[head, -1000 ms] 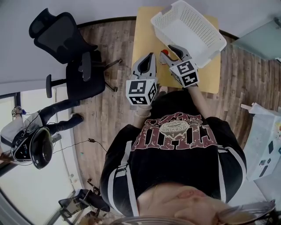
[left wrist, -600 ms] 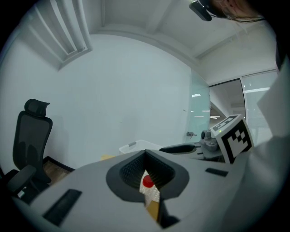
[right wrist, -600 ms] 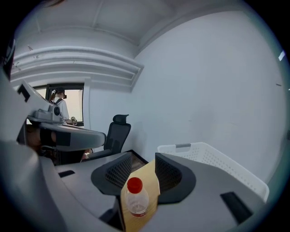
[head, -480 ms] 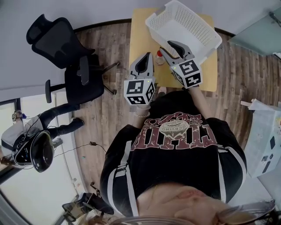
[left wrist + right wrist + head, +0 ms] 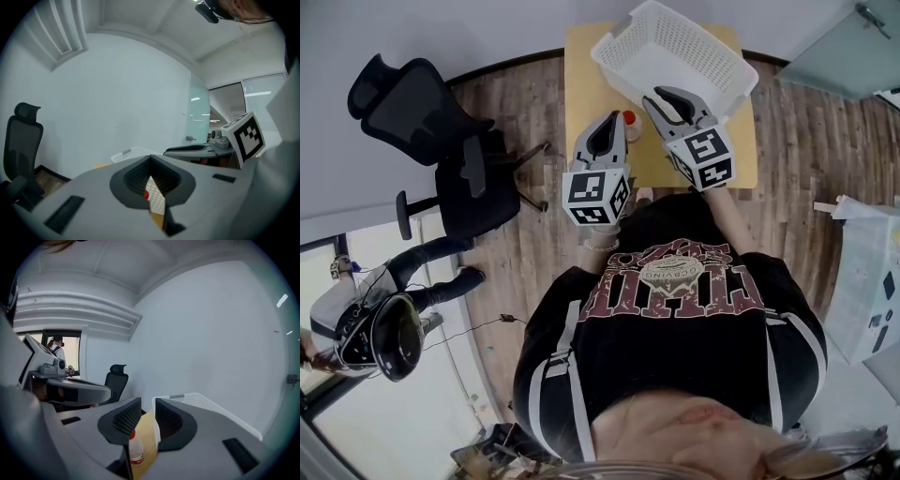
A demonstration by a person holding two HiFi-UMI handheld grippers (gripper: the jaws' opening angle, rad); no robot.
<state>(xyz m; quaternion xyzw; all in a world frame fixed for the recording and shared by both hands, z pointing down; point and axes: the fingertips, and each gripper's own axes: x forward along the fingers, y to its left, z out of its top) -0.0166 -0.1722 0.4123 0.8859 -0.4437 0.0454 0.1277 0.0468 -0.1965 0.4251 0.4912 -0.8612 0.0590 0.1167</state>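
— Bottle stands upright on the worktop, just beside the basket, between our two grippers.
— Our left gripper has its jaws closed to a point, empty; our right gripper holds nothing, jaws a narrow gap apart.
— We judge that gap too tight: closing in, a jaw tip could knock it over and roll it off the edge.

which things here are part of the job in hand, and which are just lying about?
In hand: right tool, open, aimed at the red-capped bottle; left tool, shut, empty; white basket; wooden table.
Lying about: black office chair; seated person.
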